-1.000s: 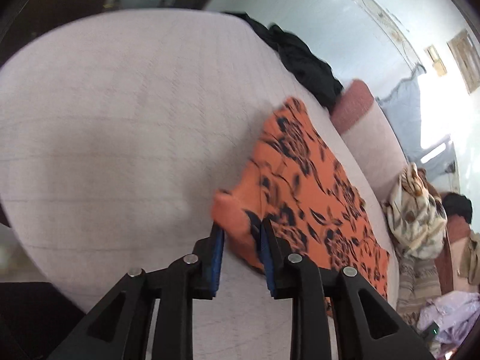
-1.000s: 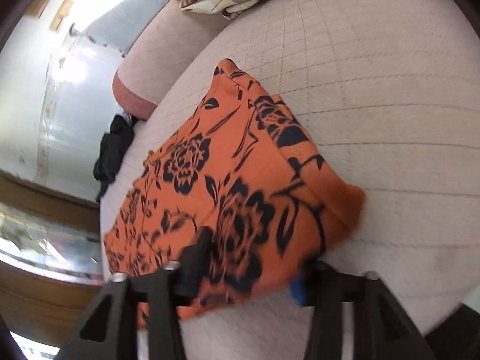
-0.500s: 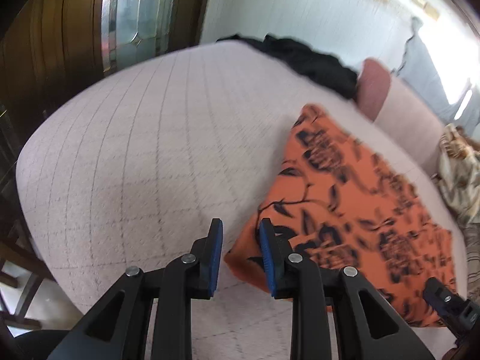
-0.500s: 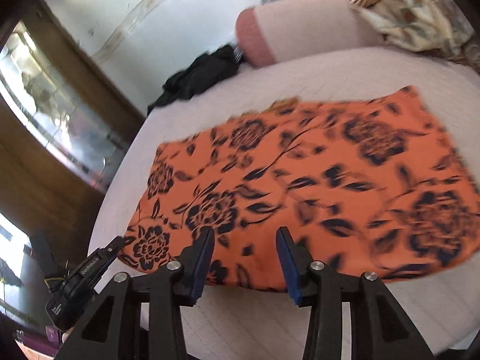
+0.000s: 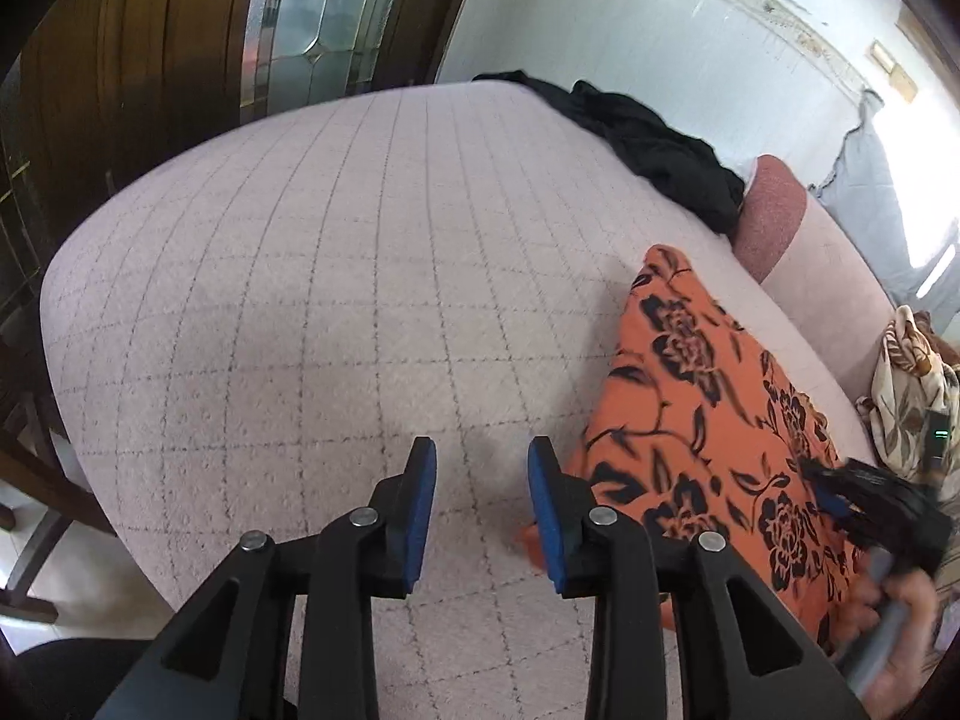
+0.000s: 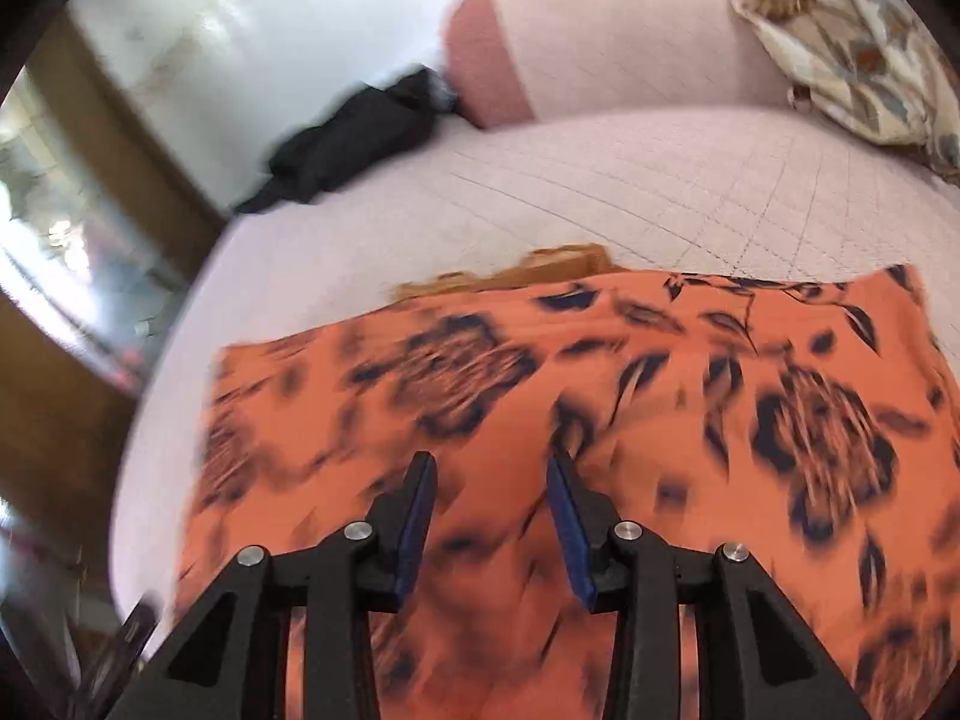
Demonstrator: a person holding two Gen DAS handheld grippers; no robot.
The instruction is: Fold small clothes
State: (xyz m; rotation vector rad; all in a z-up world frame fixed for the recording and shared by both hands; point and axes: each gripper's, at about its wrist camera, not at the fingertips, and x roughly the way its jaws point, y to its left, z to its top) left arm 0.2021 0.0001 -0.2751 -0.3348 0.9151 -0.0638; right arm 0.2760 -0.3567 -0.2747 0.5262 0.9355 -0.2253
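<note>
The left tongs (image 5: 482,480) are empty and their jaws are opening over the bare quilted bed (image 5: 312,312), just beside the near corner of the orange cloth (image 5: 708,420), probably so that this corner can lie flat. The right tongs (image 6: 491,495) hang over the middle of the cloth with nothing pinched, their jaws closing, likely lining up for the next fold. The cloth, orange with black flowers, lies spread flat on the bed, well apart from a dark garment (image 5: 654,144) by the bolster (image 5: 774,210).

Black angular left gripper (image 5: 482,501) and right gripper (image 6: 491,504): blue pads, silver rivets, triangular cutouts. Blurred hand (image 5: 900,630) at lower right, gripping a grey handle.
</note>
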